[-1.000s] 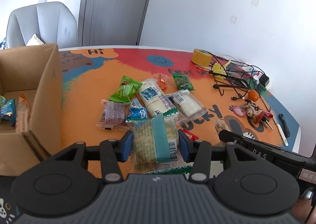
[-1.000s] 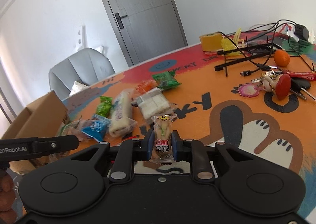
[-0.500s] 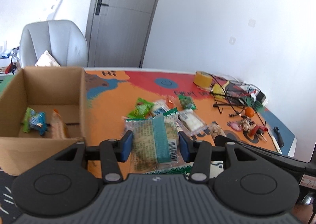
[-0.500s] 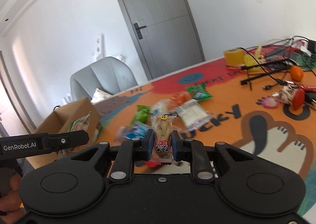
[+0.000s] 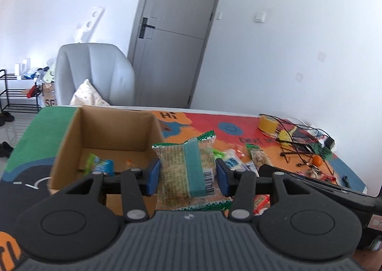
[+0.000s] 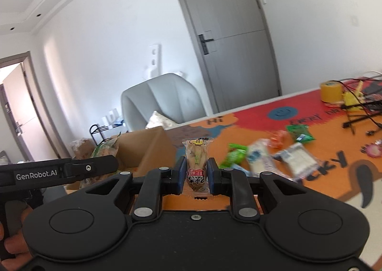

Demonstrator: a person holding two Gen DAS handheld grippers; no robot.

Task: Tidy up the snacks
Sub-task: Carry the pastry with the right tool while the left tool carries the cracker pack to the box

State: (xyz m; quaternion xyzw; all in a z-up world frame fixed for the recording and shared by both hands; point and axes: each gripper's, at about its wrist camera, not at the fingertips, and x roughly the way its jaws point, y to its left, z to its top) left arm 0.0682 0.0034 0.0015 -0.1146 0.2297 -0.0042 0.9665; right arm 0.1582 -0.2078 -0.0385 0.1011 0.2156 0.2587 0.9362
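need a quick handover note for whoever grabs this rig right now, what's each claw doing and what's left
Left claw: shut on the green-striped snack pack, held up near the cardboard box and its right wall.
Right claw: shut on a small clear snack packet, raised above the table mat, box to its left.
Done: two snacks lie in the box, a green-blue packet and an orange one.
Left: drop both held snacks into the box, then fetch the loose snack pile on the mat.
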